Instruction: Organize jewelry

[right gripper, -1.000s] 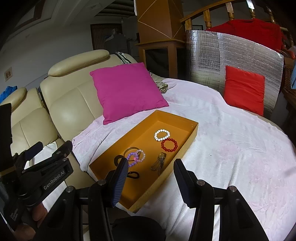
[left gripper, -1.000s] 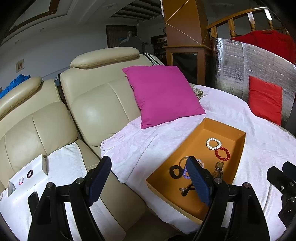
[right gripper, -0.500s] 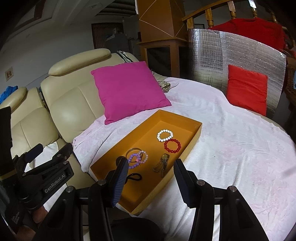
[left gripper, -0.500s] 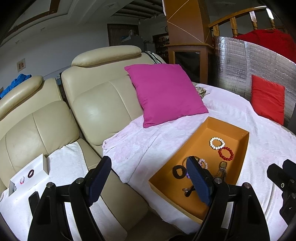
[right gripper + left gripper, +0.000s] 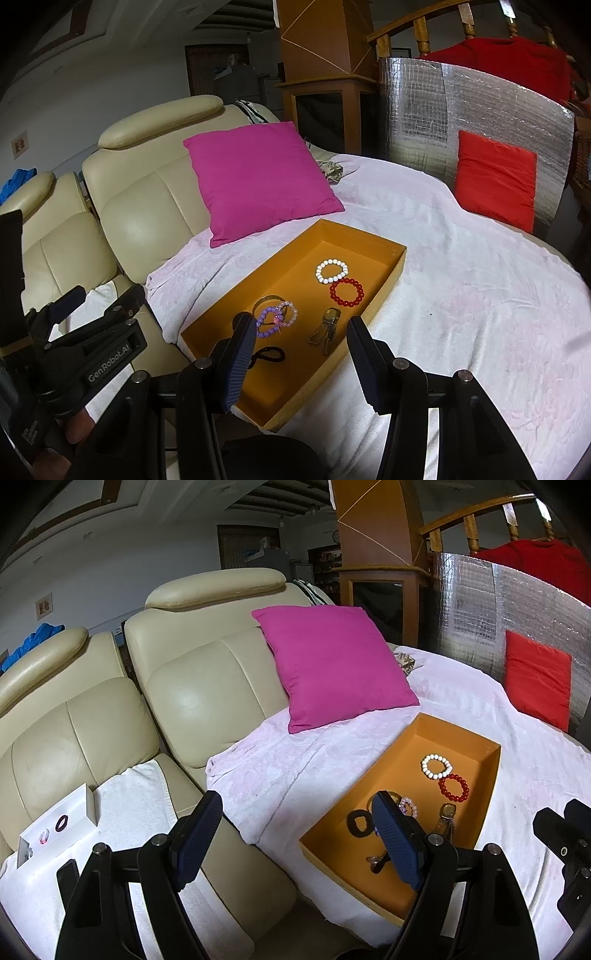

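Note:
An orange tray [image 5: 386,286] [image 5: 487,786] lies on a table under a pale pink cloth. In it lie a white bead bracelet [image 5: 331,271], a red bead bracelet [image 5: 346,292], a purple bead bracelet [image 5: 269,322], a pink bead bracelet [image 5: 290,314], a gold bangle [image 5: 266,300], a watch [image 5: 327,325] and a black hair tie [image 5: 267,355]. A white box [image 5: 55,821] on the sofa seat holds a dark ring [image 5: 61,822] and a pink bracelet [image 5: 44,836]. My left gripper [image 5: 295,834] is open and empty above the sofa edge. My right gripper [image 5: 301,356] is open and empty over the tray's near end.
A cream leather sofa [image 5: 192,686] stands left of the table, with a white towel [image 5: 136,801] on its seat. A magenta cushion [image 5: 258,181] leans at the table's back. A red cushion [image 5: 495,181] rests against a silver foil panel [image 5: 461,107] at the right.
Both grippers have drifted slightly; the tray sits a little further right and lower in both views. Both stay open and empty.

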The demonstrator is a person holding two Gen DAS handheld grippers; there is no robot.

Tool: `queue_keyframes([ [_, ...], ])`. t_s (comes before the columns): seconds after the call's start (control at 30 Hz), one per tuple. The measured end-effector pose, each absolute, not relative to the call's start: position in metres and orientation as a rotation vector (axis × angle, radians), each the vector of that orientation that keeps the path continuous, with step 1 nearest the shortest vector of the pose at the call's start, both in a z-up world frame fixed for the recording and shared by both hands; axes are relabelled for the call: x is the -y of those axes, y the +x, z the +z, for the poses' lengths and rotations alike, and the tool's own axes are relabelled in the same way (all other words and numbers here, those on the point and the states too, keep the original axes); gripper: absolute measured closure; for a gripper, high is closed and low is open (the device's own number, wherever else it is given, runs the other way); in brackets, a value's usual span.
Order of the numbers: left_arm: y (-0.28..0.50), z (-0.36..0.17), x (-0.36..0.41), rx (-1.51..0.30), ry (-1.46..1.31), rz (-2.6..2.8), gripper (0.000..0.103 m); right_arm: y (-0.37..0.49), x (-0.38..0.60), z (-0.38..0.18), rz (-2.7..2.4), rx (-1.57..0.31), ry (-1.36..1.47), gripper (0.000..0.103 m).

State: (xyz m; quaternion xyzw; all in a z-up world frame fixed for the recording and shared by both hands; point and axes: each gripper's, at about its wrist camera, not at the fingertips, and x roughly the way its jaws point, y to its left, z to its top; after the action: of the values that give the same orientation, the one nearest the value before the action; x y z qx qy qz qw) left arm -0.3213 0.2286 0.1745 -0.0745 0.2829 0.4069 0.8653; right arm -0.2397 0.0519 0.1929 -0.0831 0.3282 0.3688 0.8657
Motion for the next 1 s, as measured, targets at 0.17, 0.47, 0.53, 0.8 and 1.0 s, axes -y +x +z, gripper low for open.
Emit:
queue_keyframes([
  [0.17, -0.320, 0.175, -0.229, -0.595, -0.156, 0.856, 0.020, -0.238, -0.053, 0.192, 0.776, -0.691, -0.172, 0.048],
  [0.47, -0.315, 0.175, -0.227, -0.606, -0.145, 0.868, 0.020, -0.233, -0.052, 0.190, 0.789, -0.697, -0.159, 0.048],
  [0.53, -0.313, 0.175, -0.226, -0.608, -0.140, 0.873, 0.020, -0.232, -0.052, 0.189, 0.791, -0.699, -0.160, 0.048],
  [0.8, -0.309, 0.174, -0.227, -0.618, -0.130, 0.886, 0.020, -0.225, -0.052, 0.186, 0.793, -0.705, -0.156, 0.048],
  [1.0, -0.304, 0.175, -0.220, -0.612, -0.084, 0.894, 0.020, -0.212, -0.047, 0.179, 0.794, -0.719, -0.121, 0.048],
])
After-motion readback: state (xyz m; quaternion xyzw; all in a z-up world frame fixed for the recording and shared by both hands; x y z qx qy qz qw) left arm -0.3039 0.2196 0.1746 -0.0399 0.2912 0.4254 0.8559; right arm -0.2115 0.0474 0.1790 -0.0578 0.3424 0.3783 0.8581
